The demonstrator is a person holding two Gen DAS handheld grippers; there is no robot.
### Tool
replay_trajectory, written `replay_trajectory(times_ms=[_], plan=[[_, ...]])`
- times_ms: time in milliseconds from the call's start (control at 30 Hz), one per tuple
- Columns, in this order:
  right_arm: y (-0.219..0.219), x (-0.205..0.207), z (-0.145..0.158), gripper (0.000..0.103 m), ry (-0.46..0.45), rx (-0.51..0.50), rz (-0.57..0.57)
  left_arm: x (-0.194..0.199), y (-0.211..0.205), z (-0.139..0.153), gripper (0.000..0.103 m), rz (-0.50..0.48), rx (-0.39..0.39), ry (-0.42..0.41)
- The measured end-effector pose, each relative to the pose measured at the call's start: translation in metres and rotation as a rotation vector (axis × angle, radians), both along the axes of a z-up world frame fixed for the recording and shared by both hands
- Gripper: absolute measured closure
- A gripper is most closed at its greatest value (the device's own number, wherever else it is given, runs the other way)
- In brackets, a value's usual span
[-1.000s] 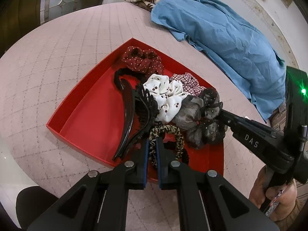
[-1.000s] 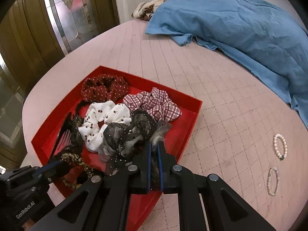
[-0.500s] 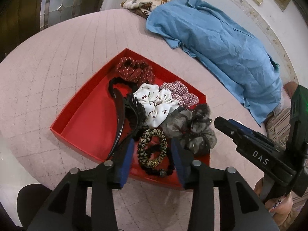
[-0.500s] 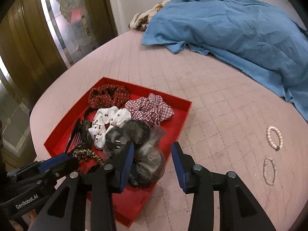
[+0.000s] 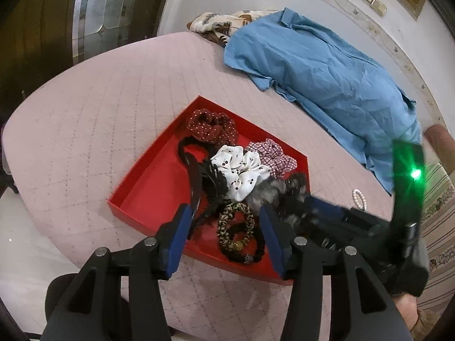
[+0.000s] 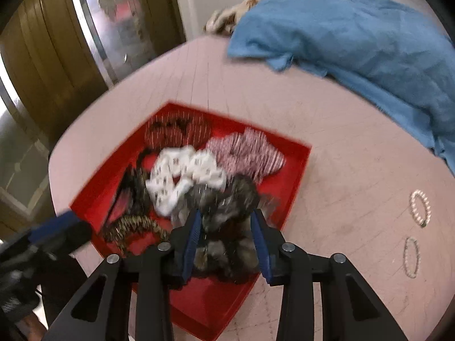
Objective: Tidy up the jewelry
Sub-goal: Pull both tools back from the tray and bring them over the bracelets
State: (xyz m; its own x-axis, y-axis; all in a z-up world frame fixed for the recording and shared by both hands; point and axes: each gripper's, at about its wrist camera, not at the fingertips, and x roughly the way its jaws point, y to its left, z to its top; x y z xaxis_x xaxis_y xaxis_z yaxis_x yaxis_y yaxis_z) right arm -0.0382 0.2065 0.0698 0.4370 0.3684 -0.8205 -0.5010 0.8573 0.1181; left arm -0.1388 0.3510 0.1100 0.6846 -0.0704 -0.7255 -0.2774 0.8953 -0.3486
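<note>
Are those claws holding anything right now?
Left gripper, jaws just opening, holds nothing. Right gripper, jaws just closing, straddles the grey scrunchie across its middle; grip unclear.

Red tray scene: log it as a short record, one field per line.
tray: red tray on pink quilted table
in tray: white dotted scrunchie, leopard scrunchie, grey-black scrunchie
outside tray: two bead bracelets on the table
left gripper: open, jaws just opening, above leopard scrunchie
right gripper: open, jaws just closing around grey-black scrunchie

My right view is motion-smeared; my left is sharp, evenly lit, fisheye-bent, with a green lamp (image 5: 415,174) flaring.
</note>
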Motion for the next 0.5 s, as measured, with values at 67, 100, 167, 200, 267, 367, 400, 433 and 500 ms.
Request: replay_trajectory(times_ms=[67,100,167,200,267,367,400,433,500], plan=[[-0.001,-0.002,-0.007,0.063,0.027,0.003,0.001,-0.001,-0.001,0.002,0.053,0.002,0.014,-0.001],[-0.003,-0.004,-0.008,0.063,0.034,0.005,-0.002,-0.002,-0.001,0.003,0.052,0.003,0.019,-0.001],[-0.008,-0.008,-0.005,0.063,0.038,0.022,-0.001,-0.003,-0.003,0.004,0.051,0.002,0.028,-0.002],[-0.012,-0.011,0.0,0.063,0.037,0.038,0.0,-0.003,-0.004,0.006,0.051,0.0,0.036,-0.003],[-0.021,-0.017,0.009,0.063,0.031,0.066,-0.004,-0.003,-0.008,0.008,0.049,-0.004,0.053,-0.002],[-0.039,-0.026,0.021,0.055,0.025,0.123,-0.022,-0.004,-0.016,0.012,0.046,-0.011,0.088,-0.006],[-0.045,-0.029,0.023,0.054,0.022,0.137,-0.031,-0.005,-0.02,0.013,0.045,-0.013,0.106,-0.007],[-0.052,-0.032,0.025,0.053,0.02,0.149,-0.042,-0.005,-0.022,0.014,0.045,-0.015,0.116,-0.007],[-0.065,-0.037,0.027,0.052,0.023,0.173,-0.064,-0.005,-0.029,0.016,0.044,-0.023,0.141,-0.004]])
